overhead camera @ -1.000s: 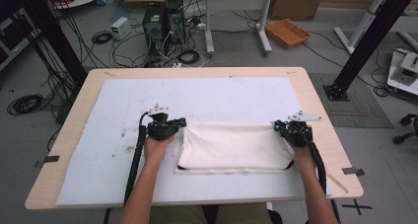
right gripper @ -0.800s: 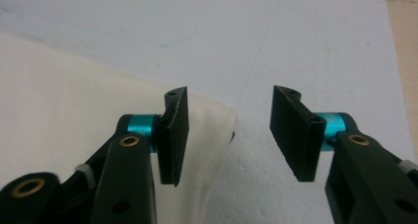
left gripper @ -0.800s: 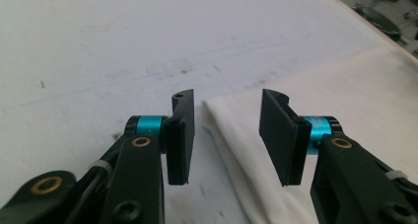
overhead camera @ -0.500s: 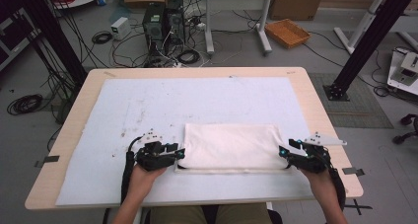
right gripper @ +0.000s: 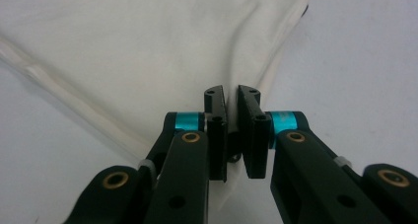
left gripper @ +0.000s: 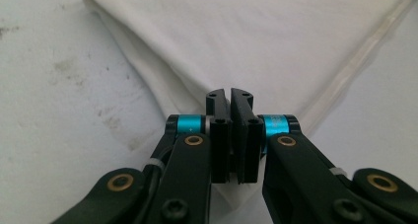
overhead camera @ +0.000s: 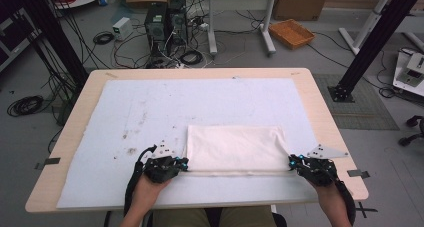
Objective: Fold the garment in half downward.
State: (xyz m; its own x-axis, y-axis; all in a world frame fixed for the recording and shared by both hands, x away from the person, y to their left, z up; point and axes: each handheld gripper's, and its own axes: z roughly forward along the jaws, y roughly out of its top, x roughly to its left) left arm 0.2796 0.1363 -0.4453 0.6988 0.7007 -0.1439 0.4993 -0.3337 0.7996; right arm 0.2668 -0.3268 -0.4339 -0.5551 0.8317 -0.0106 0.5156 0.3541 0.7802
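A folded white cloth (overhead camera: 235,147) lies on the white mat (overhead camera: 200,102), near the table's front edge. My left gripper (overhead camera: 185,163) is at the cloth's near left corner and my right gripper (overhead camera: 291,162) at its near right corner. In the left gripper view the jaws (left gripper: 230,93) have just been closing and are pinched on the corner of the cloth (left gripper: 246,36). In the right gripper view the jaws (right gripper: 230,91) have just been closing too, with a thin slit left and the corner of the cloth (right gripper: 148,46) between them.
The mat covers most of the wooden table (overhead camera: 320,117) and has brown stains (overhead camera: 131,149) left of the cloth. Beyond the table, computer towers (overhead camera: 165,22), cables and an orange basket (overhead camera: 291,33) stand on the floor. A black post (overhead camera: 370,42) rises at the right.
Both grippers have moved from the cloth's far corners toward me to its near corners, and their jaws have come together there. The cloth has stayed in place.
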